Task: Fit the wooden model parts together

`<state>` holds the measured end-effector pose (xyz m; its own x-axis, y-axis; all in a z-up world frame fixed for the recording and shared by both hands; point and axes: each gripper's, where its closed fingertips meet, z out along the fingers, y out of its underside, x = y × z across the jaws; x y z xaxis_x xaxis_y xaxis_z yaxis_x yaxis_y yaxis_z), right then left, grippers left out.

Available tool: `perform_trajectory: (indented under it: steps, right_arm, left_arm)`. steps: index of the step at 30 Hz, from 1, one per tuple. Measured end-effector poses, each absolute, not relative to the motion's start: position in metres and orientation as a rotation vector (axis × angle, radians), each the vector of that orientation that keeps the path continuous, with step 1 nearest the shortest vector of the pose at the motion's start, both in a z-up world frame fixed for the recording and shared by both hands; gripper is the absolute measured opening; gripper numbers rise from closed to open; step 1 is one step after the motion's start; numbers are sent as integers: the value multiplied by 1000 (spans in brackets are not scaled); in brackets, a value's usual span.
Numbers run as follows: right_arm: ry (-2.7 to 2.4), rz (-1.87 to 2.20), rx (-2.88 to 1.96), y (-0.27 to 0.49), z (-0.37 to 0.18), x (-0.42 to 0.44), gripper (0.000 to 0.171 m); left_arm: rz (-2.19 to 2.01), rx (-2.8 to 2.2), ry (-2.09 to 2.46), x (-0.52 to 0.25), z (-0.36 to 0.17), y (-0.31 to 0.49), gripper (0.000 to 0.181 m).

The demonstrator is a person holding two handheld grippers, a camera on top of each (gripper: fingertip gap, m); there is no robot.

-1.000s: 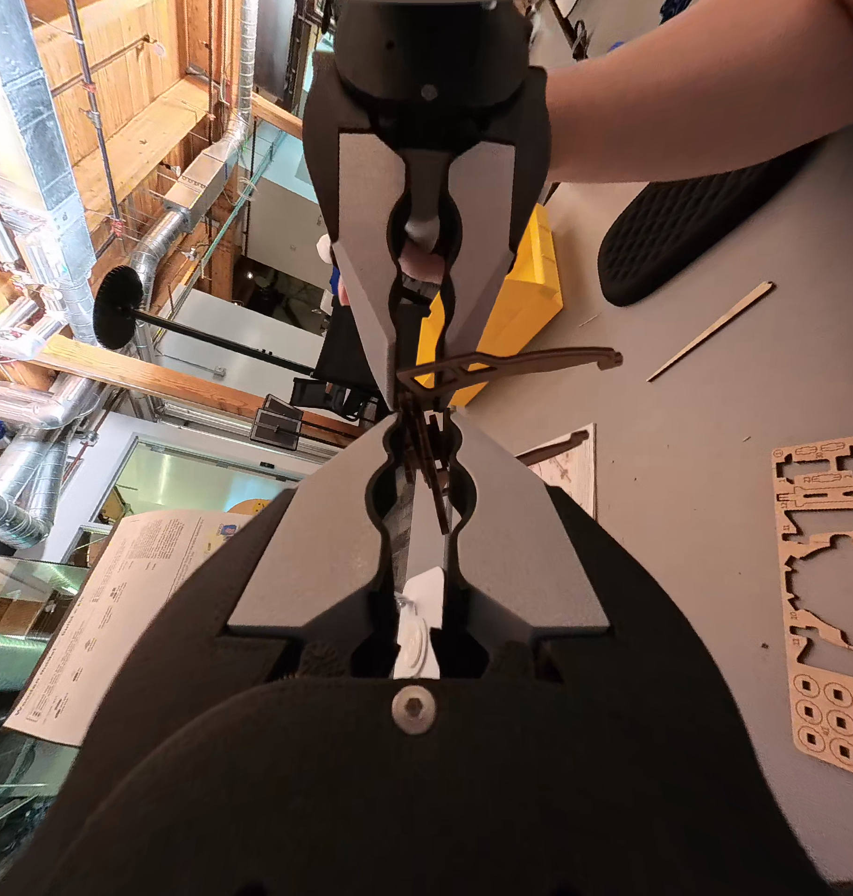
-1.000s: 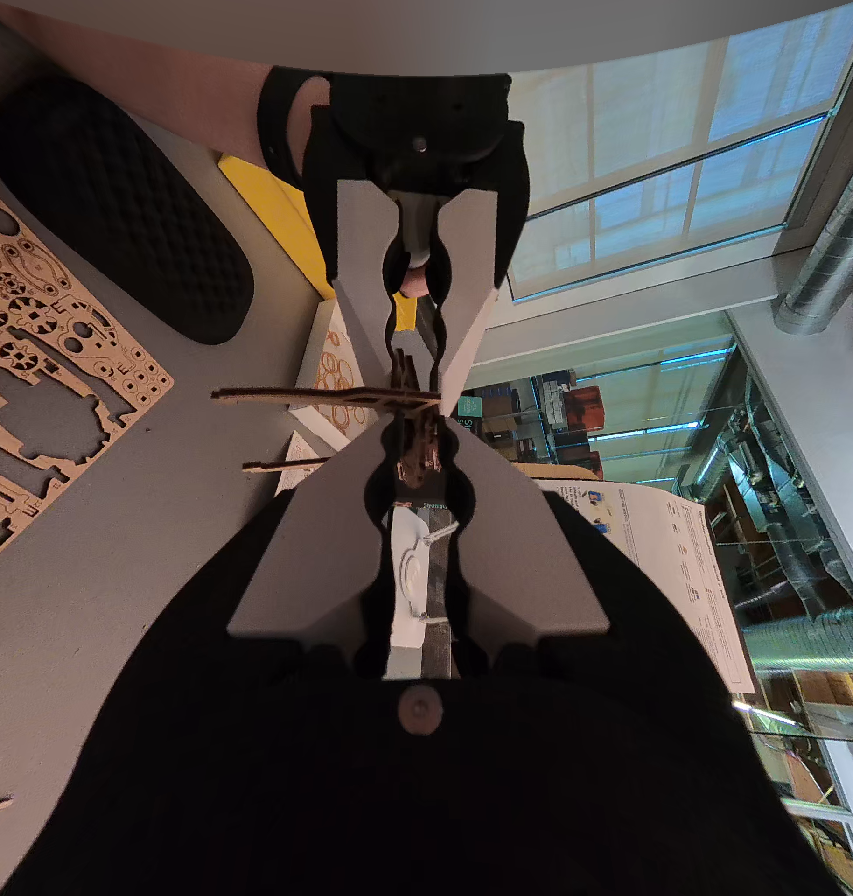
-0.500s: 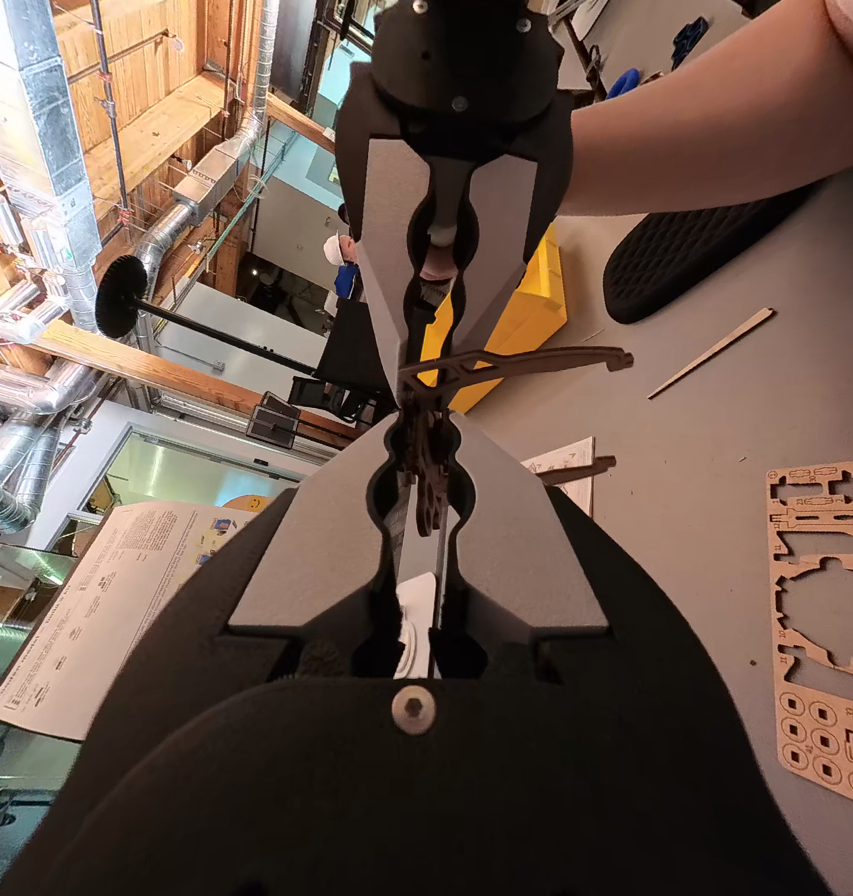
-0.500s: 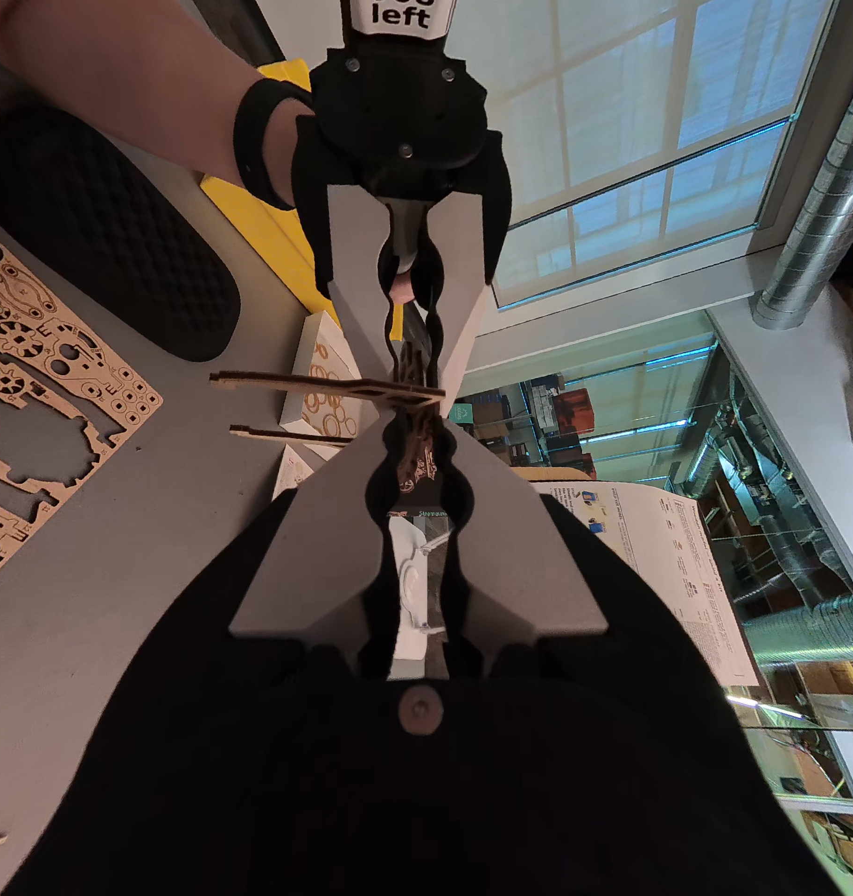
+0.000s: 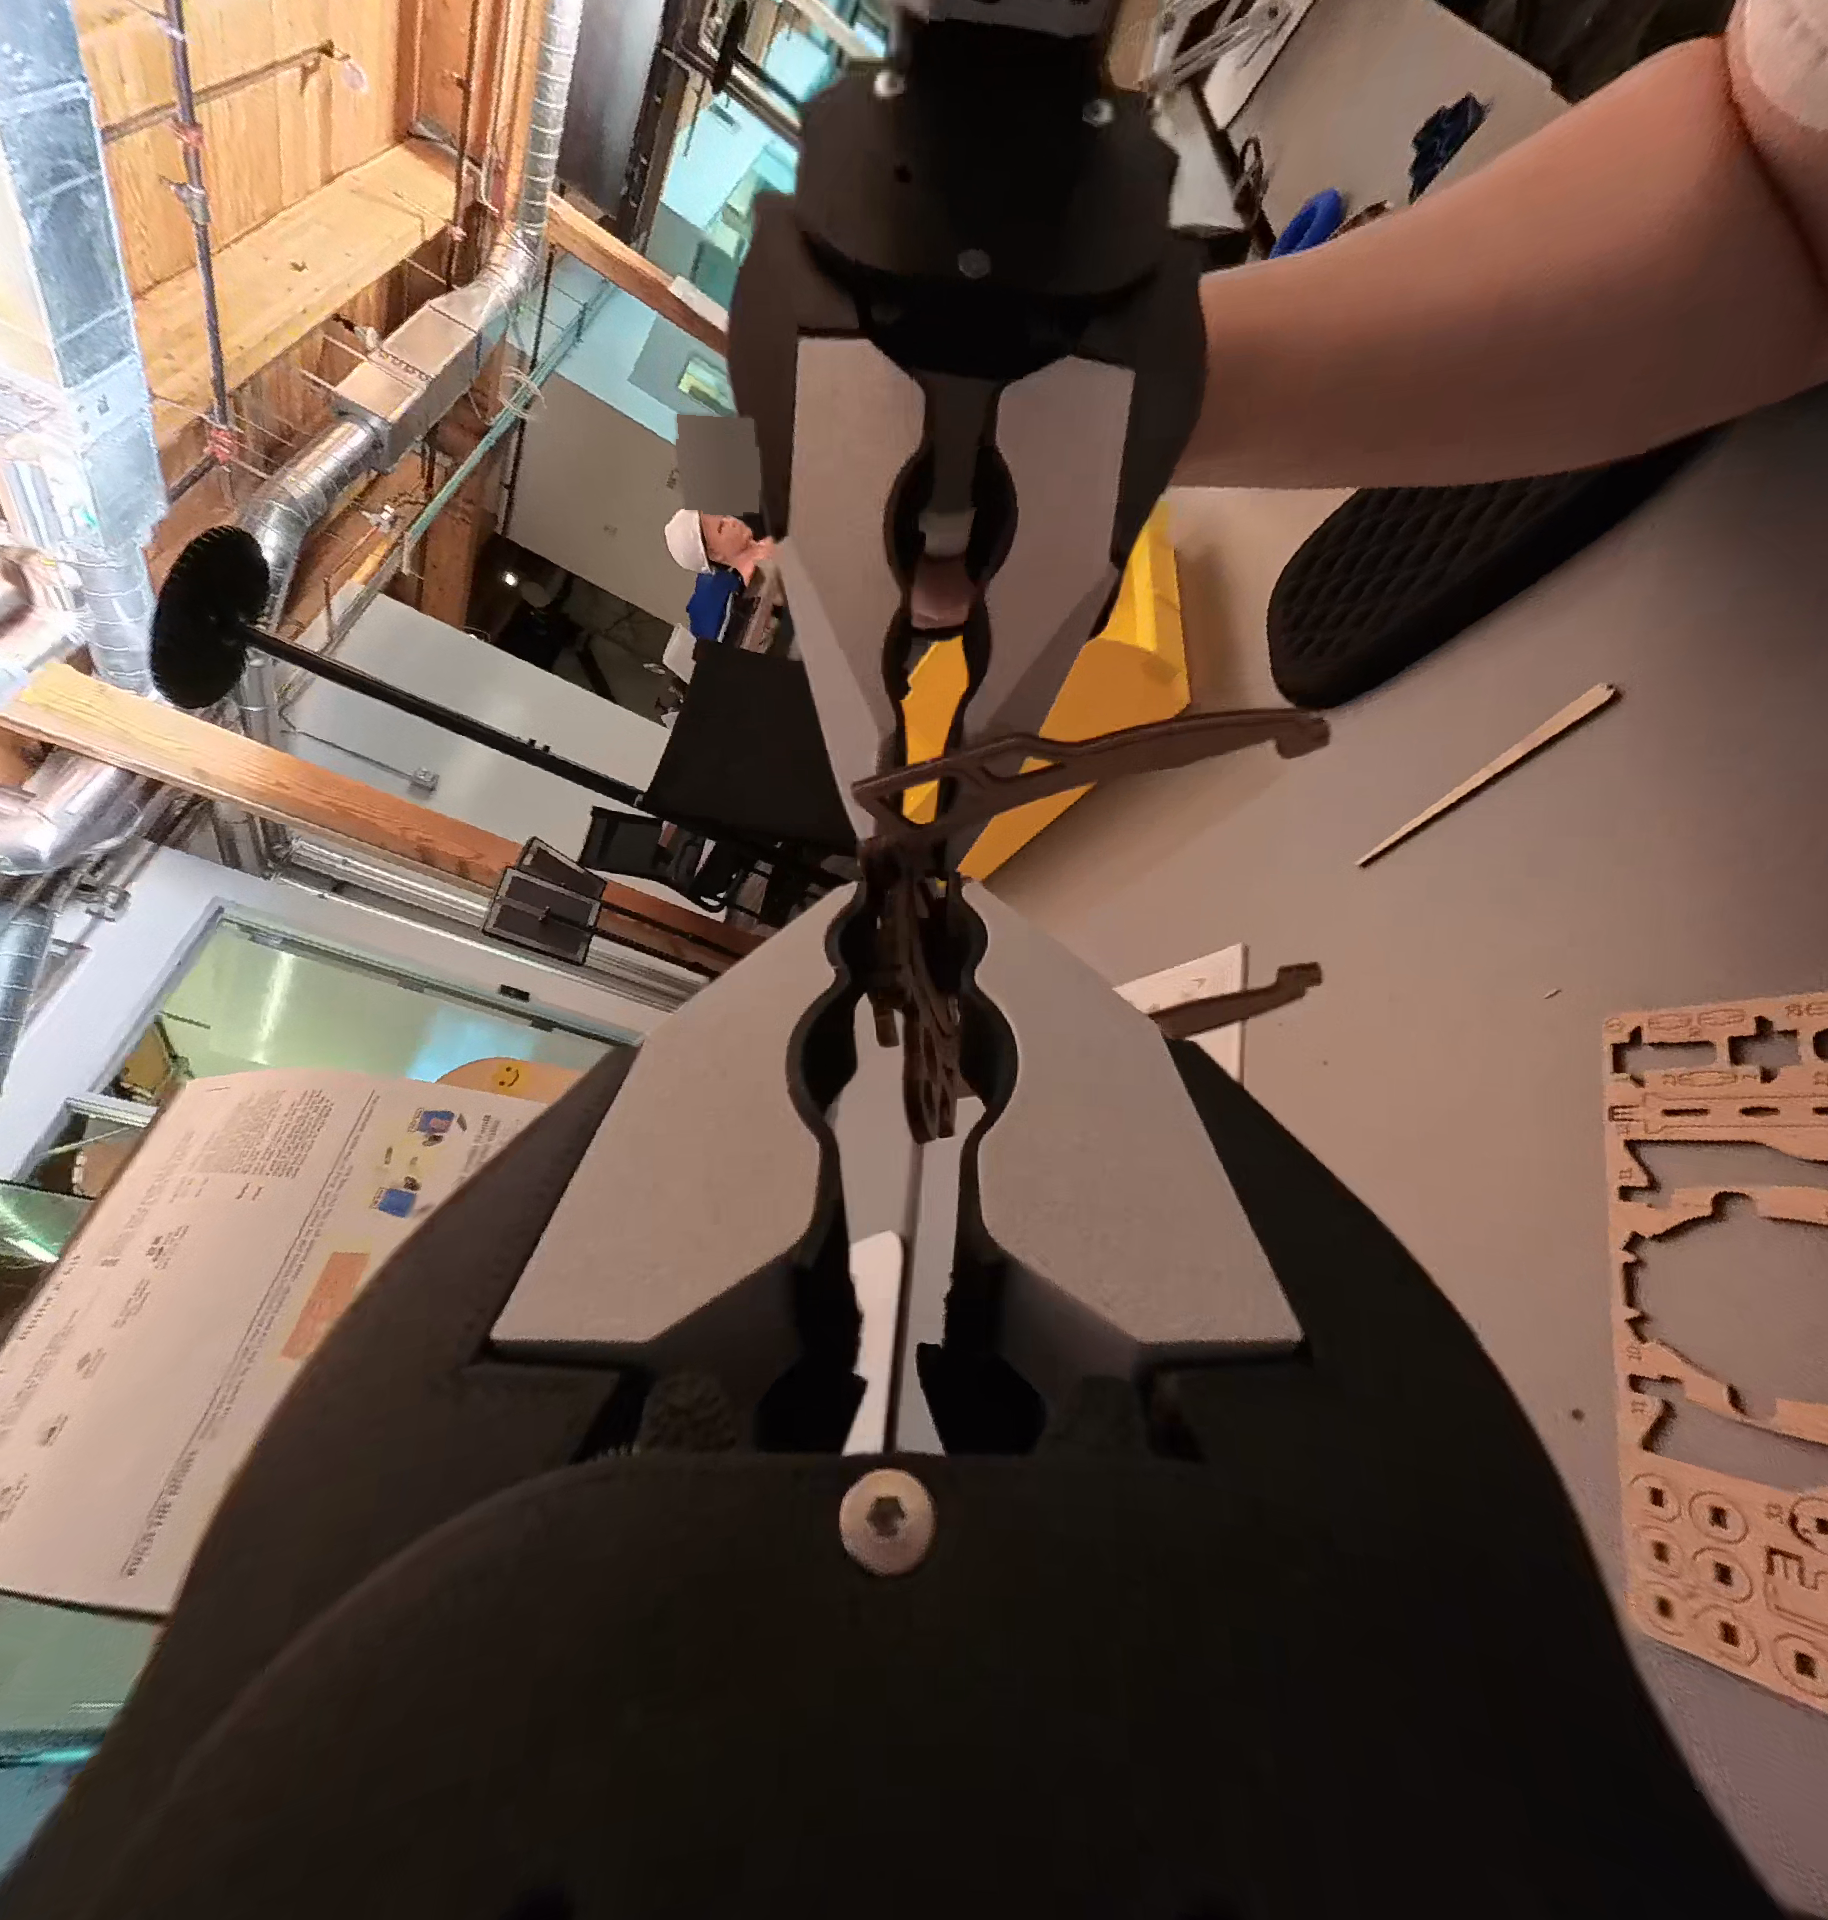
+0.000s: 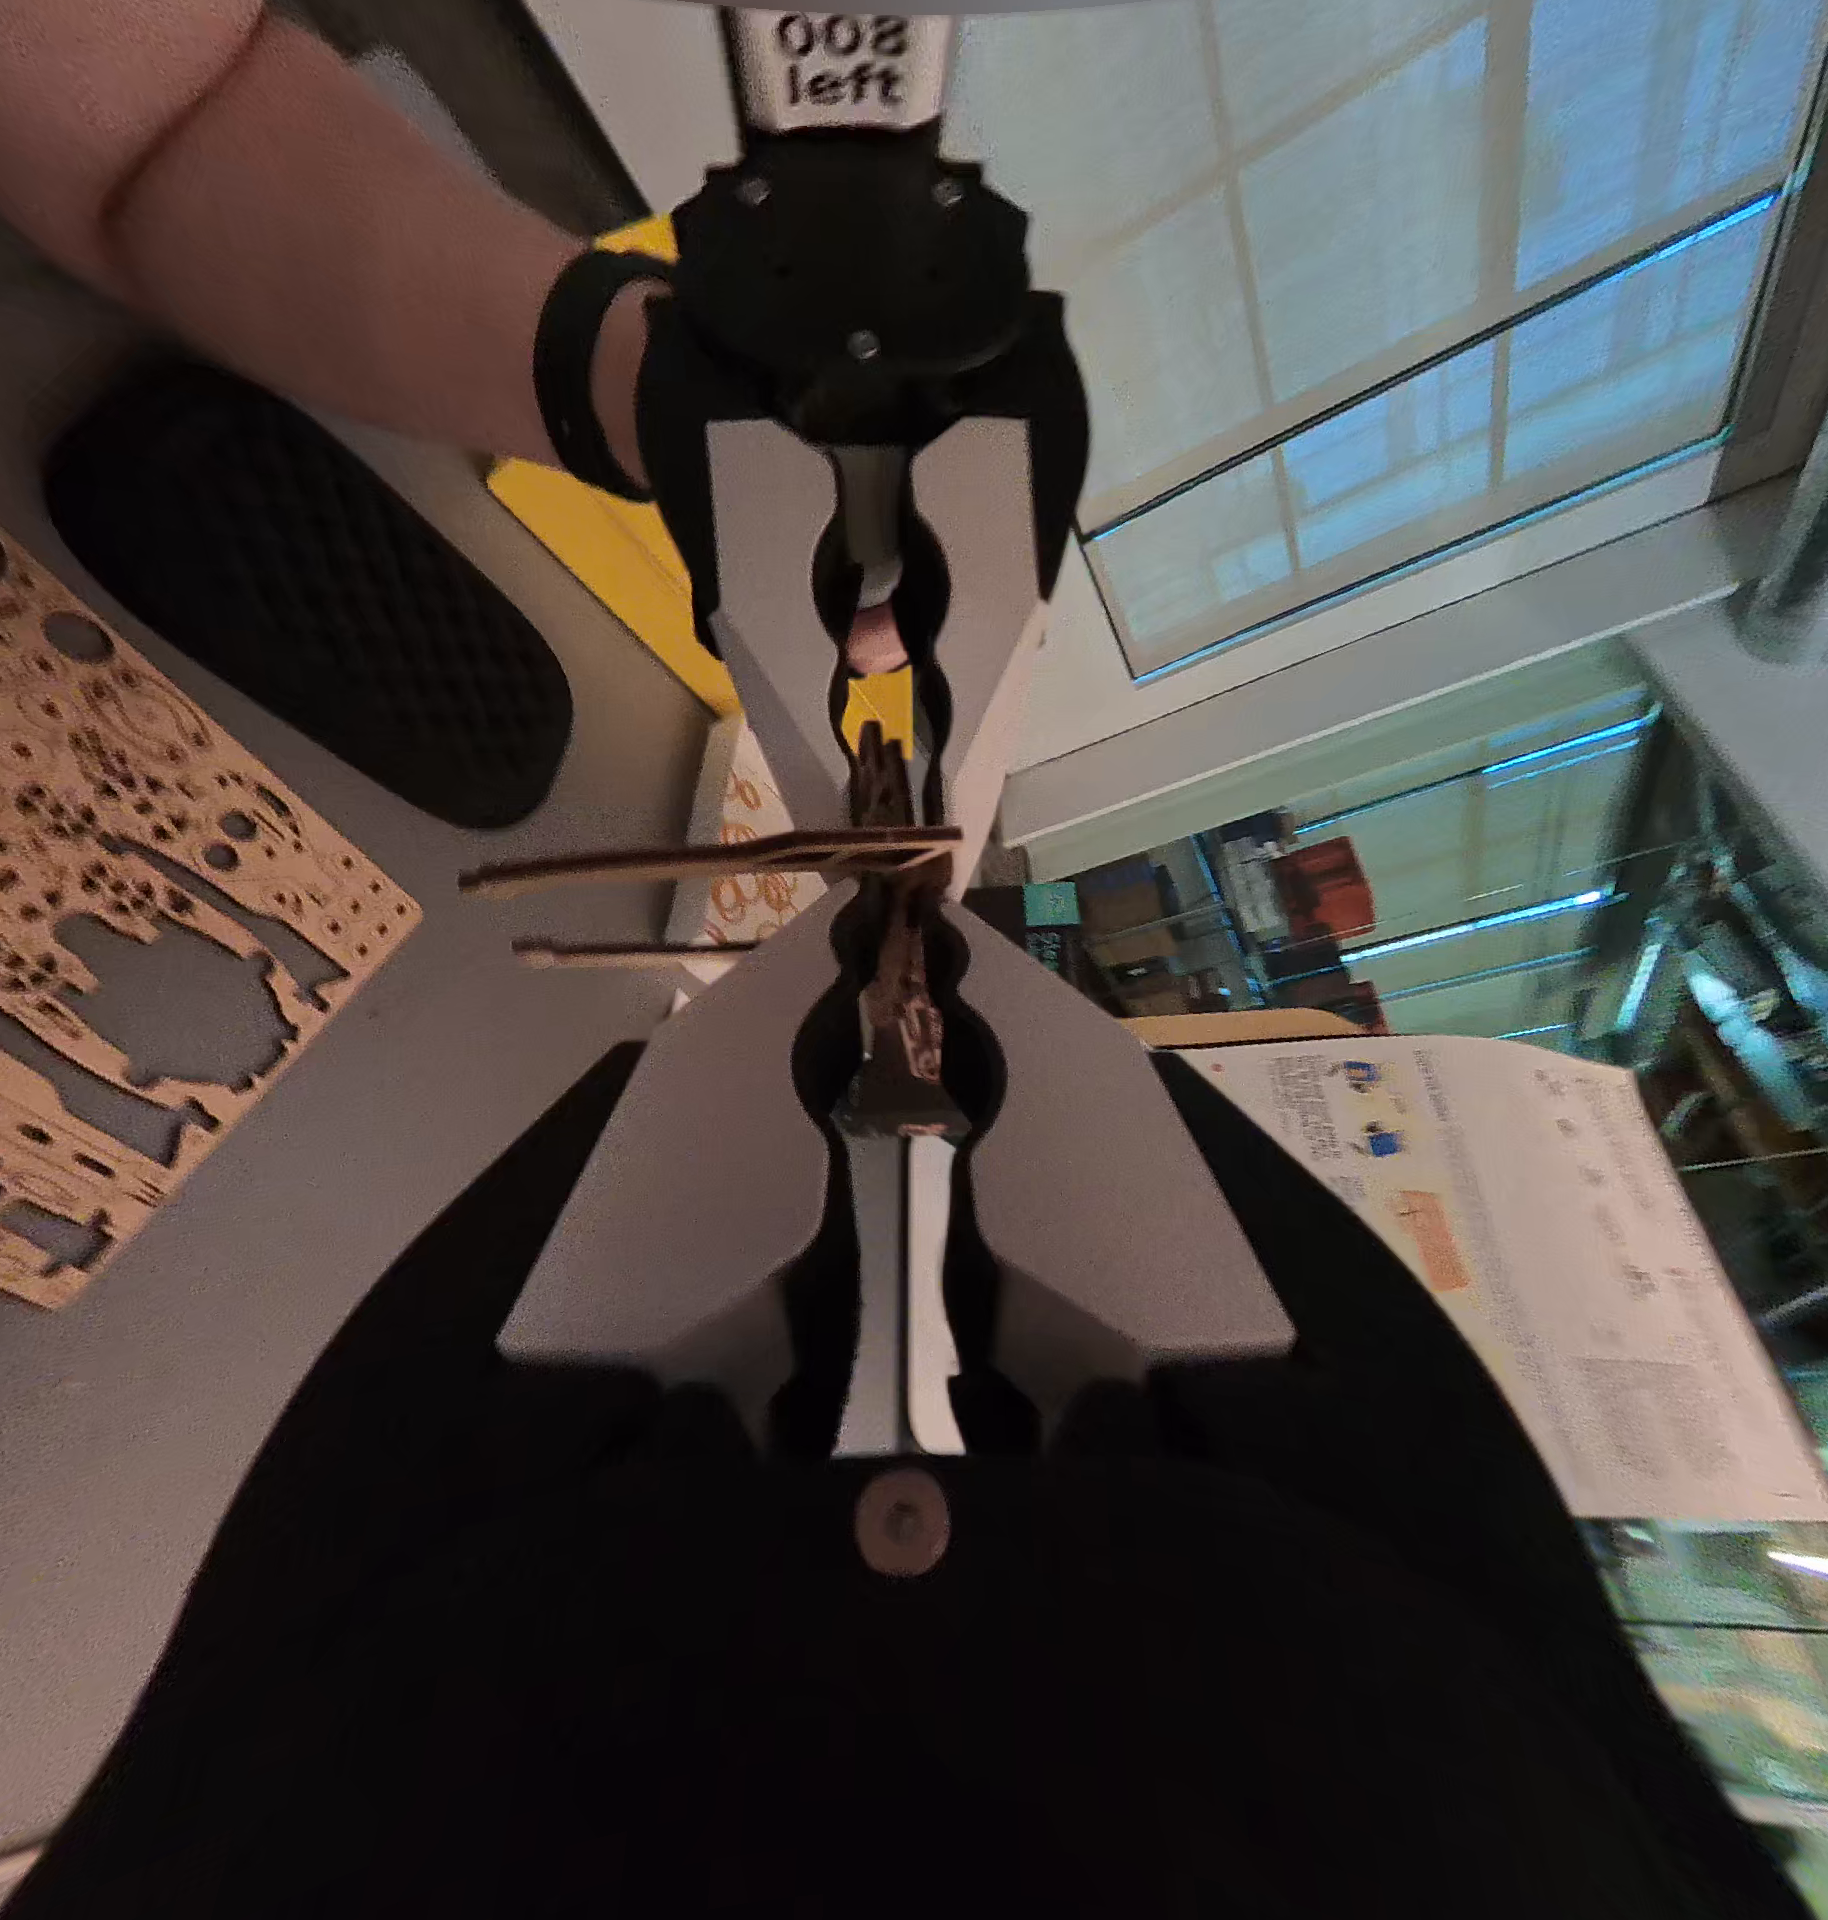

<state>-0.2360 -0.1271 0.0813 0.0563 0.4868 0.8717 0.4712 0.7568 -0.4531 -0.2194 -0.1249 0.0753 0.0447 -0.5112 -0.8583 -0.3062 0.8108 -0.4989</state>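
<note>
My two grippers meet tip to tip over the grey table (image 5: 1429, 1091). In the left wrist view my left gripper (image 5: 912, 896) is shut on the dark wooden model (image 5: 922, 1023), whose flat parts stand between its fingers. My right gripper (image 5: 915, 774) faces it from above and is shut on the model's far end. A long curved wooden arm (image 5: 1149, 750) sticks out to the right, and a second arm (image 5: 1263, 987) shows below it. In the right wrist view my right gripper (image 6: 899, 904) is shut on the model (image 6: 905, 1023), the left gripper (image 6: 889, 795) is opposite, and the arm (image 6: 681, 868) points left.
Plywood sheets with cut-outs (image 5: 1741, 1351) (image 6: 110, 935) lie on the table. A black textured pad (image 5: 1461, 582) (image 6: 297, 592), a yellow box (image 5: 1118, 644) and a thin wooden strip (image 5: 1481, 774) lie behind. A printed paper sheet (image 5: 214, 1299) (image 6: 1512, 1247) stands off the table edge. The tips of both grippers are at nearly the same place.
Both grippers stay shut on the model. The opposite gripper has drawn slightly back in each view, showing more of its body, and the pair has tilted a little.
</note>
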Motion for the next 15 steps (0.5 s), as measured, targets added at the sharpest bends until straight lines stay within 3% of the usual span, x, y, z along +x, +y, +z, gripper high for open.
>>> perform_trajectory:
  steps: [4,15]
  right_arm:
    - [-1573,134,-815,-131,81,-237,8]
    - [-1681,-160,-841,-119,58,-234,15]
  left_arm:
    - [-227,-664,1565,-220,75,-130,11]
    - [-103,-764,1642,-216,53,-115,10]
